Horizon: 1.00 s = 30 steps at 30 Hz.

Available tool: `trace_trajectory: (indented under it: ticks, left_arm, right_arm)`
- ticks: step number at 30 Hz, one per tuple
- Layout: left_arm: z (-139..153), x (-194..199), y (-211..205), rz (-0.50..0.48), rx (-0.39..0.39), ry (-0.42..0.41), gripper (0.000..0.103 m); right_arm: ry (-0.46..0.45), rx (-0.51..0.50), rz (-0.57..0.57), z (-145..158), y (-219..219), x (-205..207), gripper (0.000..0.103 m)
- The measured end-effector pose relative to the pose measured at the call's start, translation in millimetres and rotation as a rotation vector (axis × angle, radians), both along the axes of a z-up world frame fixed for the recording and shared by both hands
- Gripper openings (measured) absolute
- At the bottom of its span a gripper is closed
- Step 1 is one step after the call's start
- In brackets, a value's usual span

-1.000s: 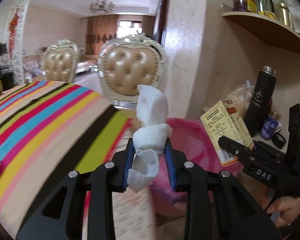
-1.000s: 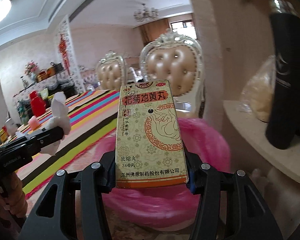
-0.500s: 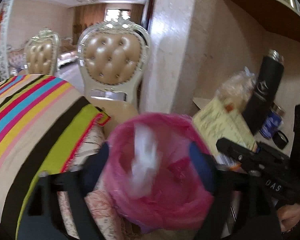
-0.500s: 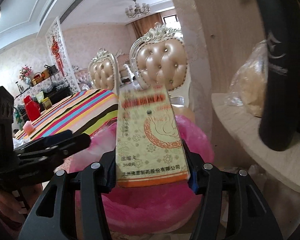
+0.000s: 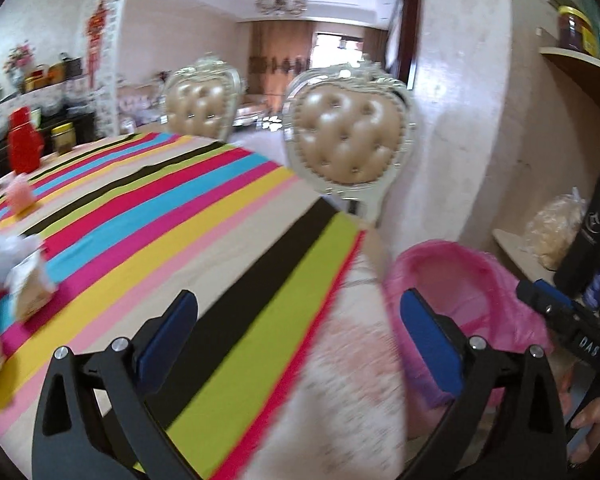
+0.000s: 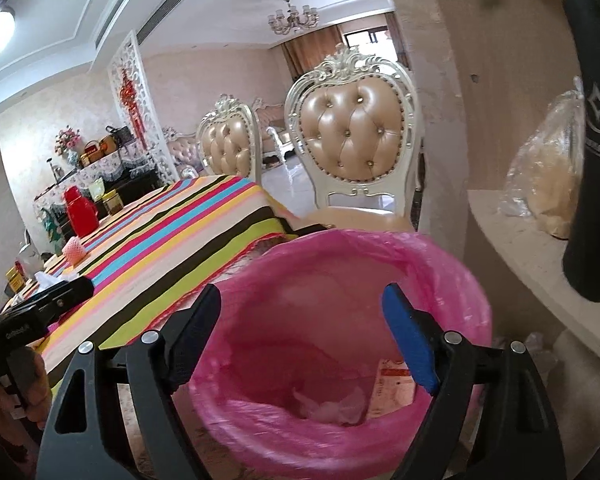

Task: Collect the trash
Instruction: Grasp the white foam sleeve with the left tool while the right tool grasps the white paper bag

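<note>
A bin lined with a pink bag (image 6: 452,280) stands by the table's end; it also shows in the left wrist view (image 5: 472,280). Inside it lie white tissue (image 6: 332,404) and the yellow medicine box (image 6: 394,384). My right gripper (image 6: 304,340) is open and empty, just above the bin's mouth. My left gripper (image 5: 300,344) is open and empty, over the end of the striped tablecloth (image 5: 148,216), left of the bin. More trash, a small packet (image 5: 30,288) and white wrappers (image 5: 0,252), lies on the table at the left.
Two padded chairs (image 5: 348,144) stand beyond the table. A red jug (image 5: 24,146) and a pink cup (image 5: 20,196) stand on the table. A ledge (image 6: 540,256) on the right holds a black flask (image 6: 596,160) and a plastic bag of food (image 6: 548,168).
The left gripper opened and dropped the tissue into the bin, then swung left over the table. The right gripper opened and the medicine box fell into the bin.
</note>
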<state>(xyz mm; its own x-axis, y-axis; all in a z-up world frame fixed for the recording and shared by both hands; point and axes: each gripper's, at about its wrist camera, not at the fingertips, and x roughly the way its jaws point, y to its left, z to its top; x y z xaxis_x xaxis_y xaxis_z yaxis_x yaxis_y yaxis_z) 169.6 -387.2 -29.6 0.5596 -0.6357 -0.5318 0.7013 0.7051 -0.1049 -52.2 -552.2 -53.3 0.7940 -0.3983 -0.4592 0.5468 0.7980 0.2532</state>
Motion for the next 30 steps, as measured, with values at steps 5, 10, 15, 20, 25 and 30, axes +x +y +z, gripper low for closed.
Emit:
trace_trajectory:
  ticks: [5,10,15,20,25,30]
  left_arm:
    - [4.2,6.8,48.5,0.073,0.041,-0.027,0.098]
    - [12.8,17.0,102.7,0.168,0.050,-0.048,0.098]
    - [13.0,33.0,172.4,0.295,0.050,-0.032,0.098]
    - [6.8,49.3,246.3,0.443,0.051,-0.018,0.098]
    - [-3.3,63.8,324.8,0.619,0.057,0.000,0.098]
    - [-6.9,86.2,375.8,0.742,0.079,0.024,0.098]
  right_arm:
    - [0.007,-0.008,0.057,7.1,25.8,17.3,0.082]
    - [0.016,-0.030,0.141,13.6,62.8,42.7,0.082]
    - [0.039,-0.035,0.249,13.7,106.3,74.2,0.083]
    - [0.071,-0.028,0.379,10.7,158.2,114.9,0.083]
    - [0.090,-0.037,0.501,8.9,208.1,149.8,0.083]
    - [0.099,-0.046,0.606,12.5,249.0,187.2,0.083]
